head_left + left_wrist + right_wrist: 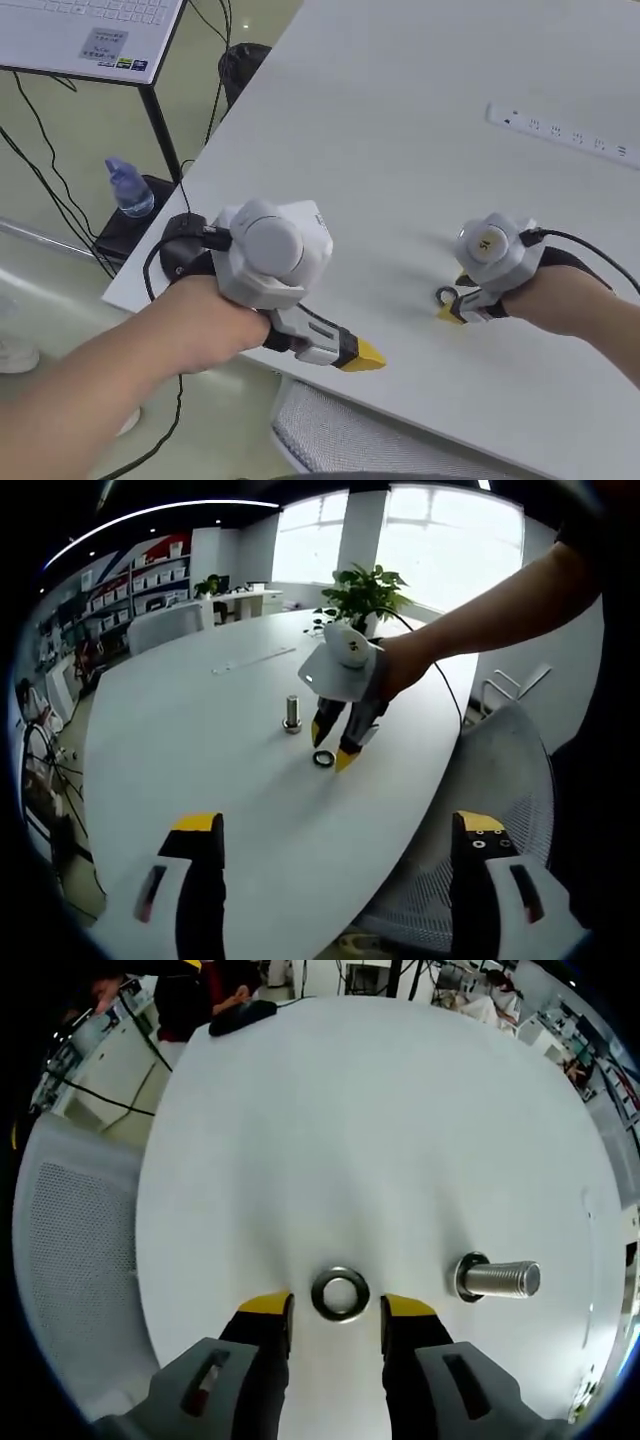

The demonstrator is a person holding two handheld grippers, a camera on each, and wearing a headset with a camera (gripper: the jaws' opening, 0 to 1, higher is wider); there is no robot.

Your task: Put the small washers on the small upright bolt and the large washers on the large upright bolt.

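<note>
The washer (pixel 340 1294) is straddled flat on the desk (pixel 350 1110) by the spread right tool (pixel 337 1310), apparently set for a pinch and lift onto the bolt (pixel 497 1279) at its 3 o'clock; the left tool (pixel 337 825) is held spread, empty and clear.

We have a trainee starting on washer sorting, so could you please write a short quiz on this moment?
1. True or false: the washer lies flat on the white table between the open jaws of the right tool.
2. The left tool is: A) shut on the washer; B) open, empty, away from the washer; C) gripping a bolt.
3. In the right gripper view, what stands to the washer's right?
Key: 1 true; 2 B; 3 an upright bolt.
</note>
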